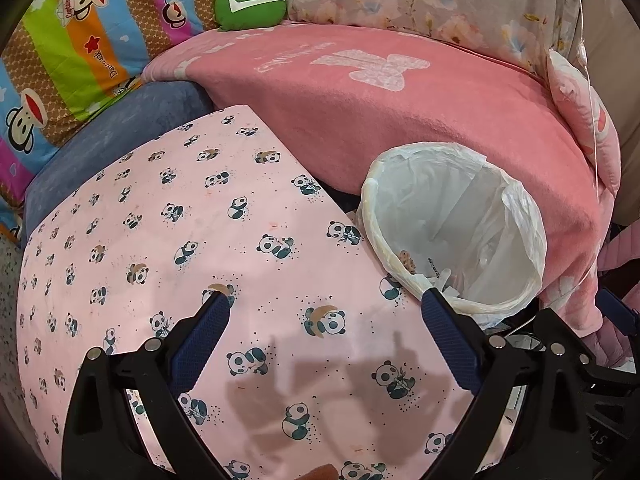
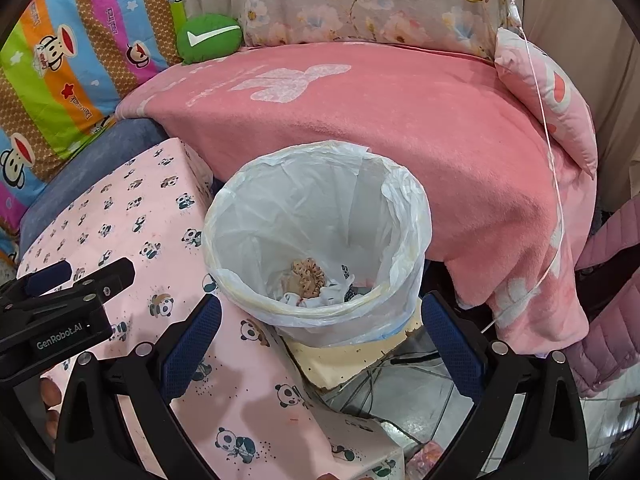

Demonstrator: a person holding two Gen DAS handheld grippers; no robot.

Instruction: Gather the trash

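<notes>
Jaws of both tools stand wide apart with nothing between them. The left gripper (image 1: 326,304) hovers over the table covered in pink panda-print cloth (image 1: 160,240); its blue-padded fingers (image 1: 200,344) touch nothing, and the right-hand pad overlaps the near rim of the bin in the picture, though contact cannot be told. The right gripper (image 2: 320,308) points down at the small round bin lined with a white plastic bag (image 2: 316,184), which stands just beside the table's edge, against a bed under a pink fleece blanket (image 2: 400,120). Crumpled trash (image 2: 308,276), brownish and white scraps, lies at the bottom of the bag. From the right wrist view the left gripper (image 2: 80,276) shows at the left edge, above the cloth.
</notes>
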